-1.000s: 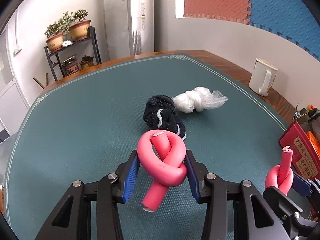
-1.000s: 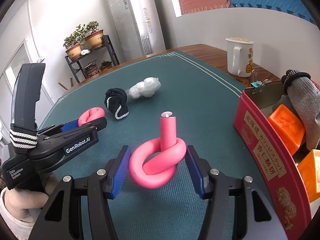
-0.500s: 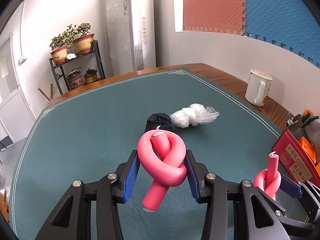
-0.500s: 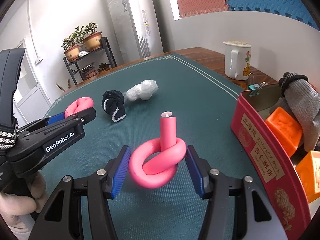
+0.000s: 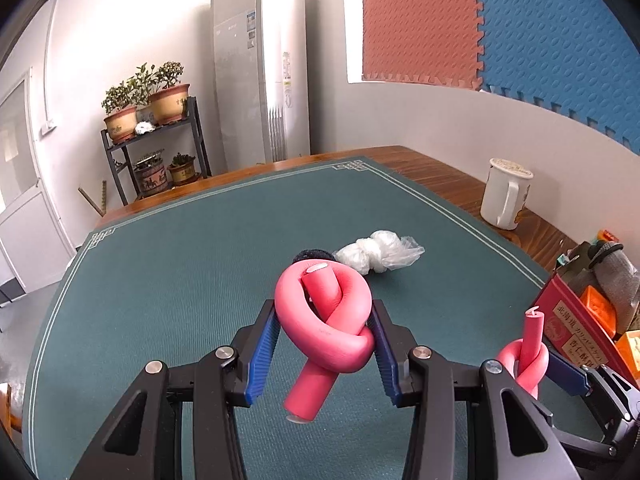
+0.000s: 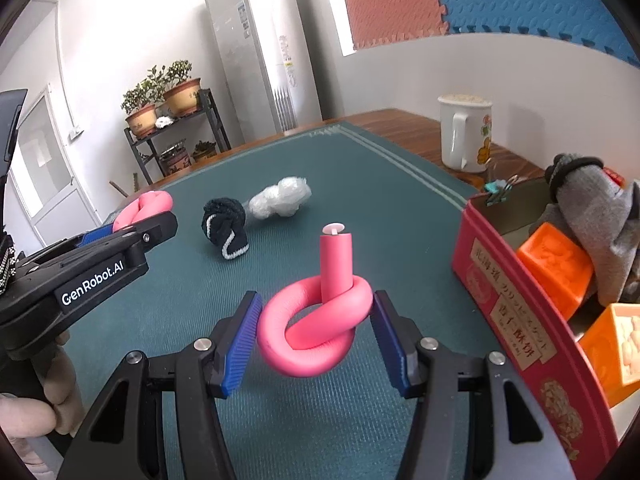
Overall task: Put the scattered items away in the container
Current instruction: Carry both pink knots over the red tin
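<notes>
The left gripper [image 5: 324, 340] pinches a knotted pink foam tube [image 5: 326, 328] across its loop, clear of the green mat [image 5: 160, 300]. The right gripper [image 6: 316, 328] clamps a second knotted pink foam tube [image 6: 316, 324], beside the red tin [image 6: 520, 312]. Both look light, squashy; the loop's sides suit gripping.

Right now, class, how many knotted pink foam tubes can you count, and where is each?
2. One knotted pink foam tube is clamped in the left gripper; the other is clamped in the right gripper, beside the red tin. More could be hidden inside the tin.
</notes>
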The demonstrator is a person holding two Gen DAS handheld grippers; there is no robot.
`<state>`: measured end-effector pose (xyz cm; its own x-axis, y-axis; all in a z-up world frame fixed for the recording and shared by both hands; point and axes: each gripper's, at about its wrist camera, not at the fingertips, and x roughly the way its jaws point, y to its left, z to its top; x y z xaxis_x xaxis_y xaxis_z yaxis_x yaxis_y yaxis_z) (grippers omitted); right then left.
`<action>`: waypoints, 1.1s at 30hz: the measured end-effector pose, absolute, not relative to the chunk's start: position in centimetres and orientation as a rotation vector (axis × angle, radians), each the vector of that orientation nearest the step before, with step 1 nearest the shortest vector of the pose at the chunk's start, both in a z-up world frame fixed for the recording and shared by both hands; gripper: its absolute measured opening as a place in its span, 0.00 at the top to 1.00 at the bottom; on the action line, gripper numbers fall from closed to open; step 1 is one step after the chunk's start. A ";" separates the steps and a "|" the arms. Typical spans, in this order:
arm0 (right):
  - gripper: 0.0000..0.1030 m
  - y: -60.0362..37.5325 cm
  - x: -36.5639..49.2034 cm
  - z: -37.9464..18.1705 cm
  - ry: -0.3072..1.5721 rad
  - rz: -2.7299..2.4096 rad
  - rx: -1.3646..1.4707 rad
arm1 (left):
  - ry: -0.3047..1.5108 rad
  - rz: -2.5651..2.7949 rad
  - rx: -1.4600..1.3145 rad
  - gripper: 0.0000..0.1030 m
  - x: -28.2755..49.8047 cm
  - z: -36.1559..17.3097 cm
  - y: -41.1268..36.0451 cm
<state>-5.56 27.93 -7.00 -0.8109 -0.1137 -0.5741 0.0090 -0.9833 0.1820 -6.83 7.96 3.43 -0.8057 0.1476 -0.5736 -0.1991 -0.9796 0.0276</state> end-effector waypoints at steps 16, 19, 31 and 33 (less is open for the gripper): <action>0.42 31.1 -1.3 -2.2 -0.289 -3.073 0.771 | 0.152 2.793 -0.807 0.55 -4.8 4.7 9.1; 0.42 32.3 -0.6 -1.6 -0.310 -3.100 0.757 | 0.158 2.787 -0.800 0.55 -4.6 4.7 9.4; 0.42 39.1 2.8 -0.5 -0.439 -3.237 0.742 | 0.200 2.753 -0.772 0.55 -3.2 4.8 10.8; 0.42 40.3 3.3 -0.6 -0.469 -3.254 0.745 | 0.207 2.747 -0.763 0.55 -2.9 4.9 11.2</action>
<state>3.28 40.26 -0.56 -0.8774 0.1589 -0.4526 -0.2802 -0.9356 0.2147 -2.88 11.16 4.91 -0.8204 0.2306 -0.5232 -0.3065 -0.9499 0.0620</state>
